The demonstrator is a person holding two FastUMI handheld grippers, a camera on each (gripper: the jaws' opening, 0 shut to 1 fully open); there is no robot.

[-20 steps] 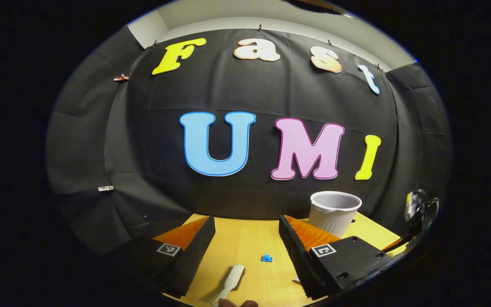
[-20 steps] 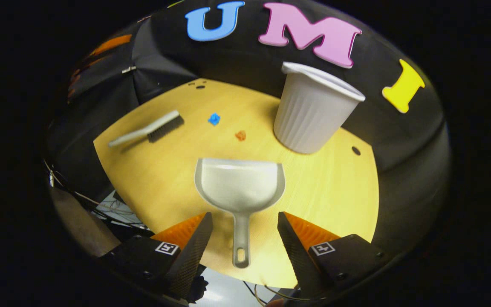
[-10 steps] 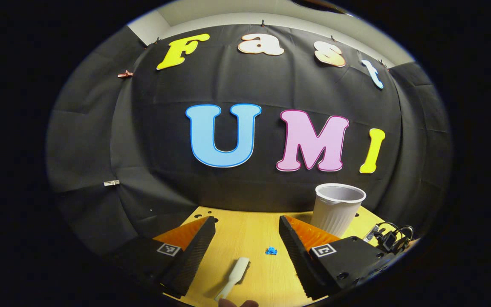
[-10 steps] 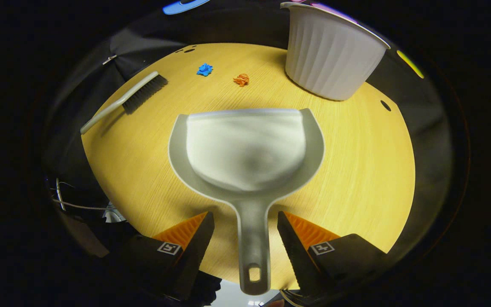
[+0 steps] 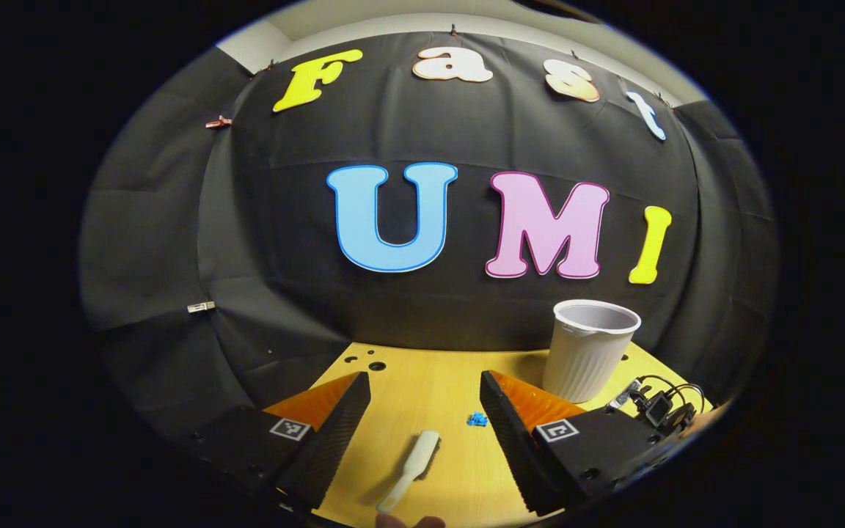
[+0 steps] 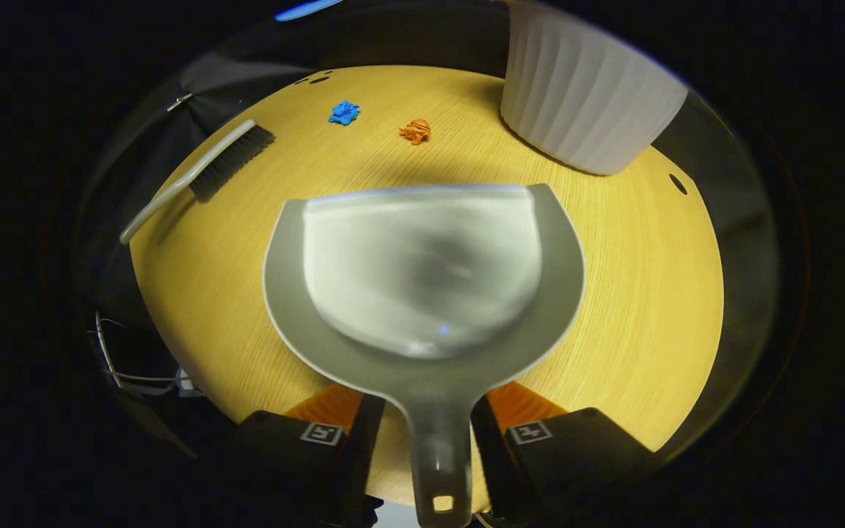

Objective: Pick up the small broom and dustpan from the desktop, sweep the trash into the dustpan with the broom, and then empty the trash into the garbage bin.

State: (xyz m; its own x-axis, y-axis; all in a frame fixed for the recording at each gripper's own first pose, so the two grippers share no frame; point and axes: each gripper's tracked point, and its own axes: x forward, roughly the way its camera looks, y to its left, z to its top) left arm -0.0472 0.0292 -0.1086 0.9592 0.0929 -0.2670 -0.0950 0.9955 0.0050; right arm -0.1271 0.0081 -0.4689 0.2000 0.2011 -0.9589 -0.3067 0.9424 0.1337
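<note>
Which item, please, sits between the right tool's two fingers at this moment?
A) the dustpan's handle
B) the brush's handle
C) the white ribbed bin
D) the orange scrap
A: in the right gripper view the dustpan has its handle running down between the right tool's closed-in fingers, while the brush lies apart on the desktop.

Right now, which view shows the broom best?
The right gripper view: the whole broom lies in sight, handle and dark bristles clear. The left gripper view shows it end-on between that tool's fingers, bristles mostly hidden.
</note>
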